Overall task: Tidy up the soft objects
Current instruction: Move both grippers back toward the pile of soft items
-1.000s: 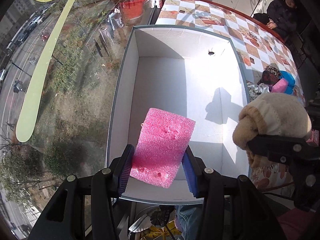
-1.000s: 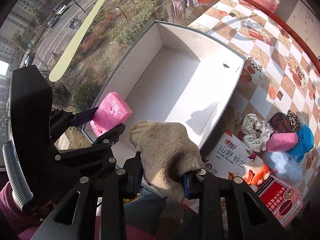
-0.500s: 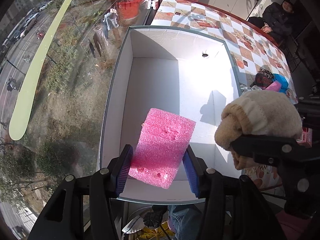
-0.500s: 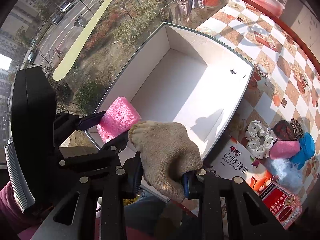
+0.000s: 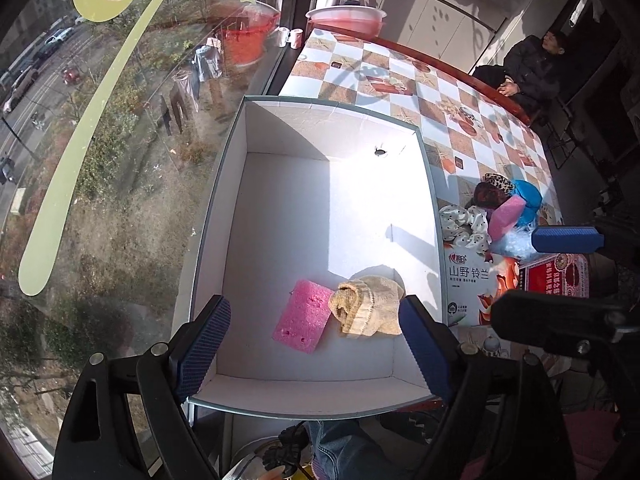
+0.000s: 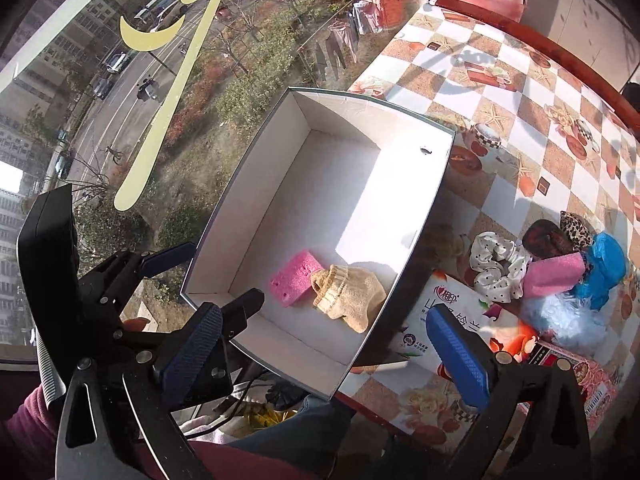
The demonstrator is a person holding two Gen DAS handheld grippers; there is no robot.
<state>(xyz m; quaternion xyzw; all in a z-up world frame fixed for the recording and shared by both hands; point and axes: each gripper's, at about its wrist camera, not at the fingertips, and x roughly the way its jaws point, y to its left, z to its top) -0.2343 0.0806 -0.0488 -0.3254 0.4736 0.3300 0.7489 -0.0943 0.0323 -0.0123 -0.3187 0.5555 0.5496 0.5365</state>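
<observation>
A pink sponge [image 5: 301,315] [image 6: 294,275] and a beige knitted glove [image 5: 370,309] [image 6: 349,293] lie side by side on the floor of the white box [image 5: 224,184] [image 6: 256,184], near its front wall. High above them my left gripper [image 5: 313,343] is opening, with nothing between its blue pads. My right gripper [image 6: 328,354] is opening wide above the box's front right corner and holds nothing. The left gripper also shows in the right wrist view at the box's left rim.
On the chequered tablecloth [image 6: 520,112] right of the box lies a heap of soft things: a dotted scrunchie [image 6: 498,266], a second pink sponge [image 6: 554,274], a blue cloth [image 6: 606,268], pale fluff [image 6: 560,318]. Printed cartons [image 6: 448,320] lie at the front. A window stands left; a person sits far right.
Both grippers have let go. The pink sponge left the left gripper and the glove left the right gripper; both now lie on the box floor. Both views pulled back a little.
</observation>
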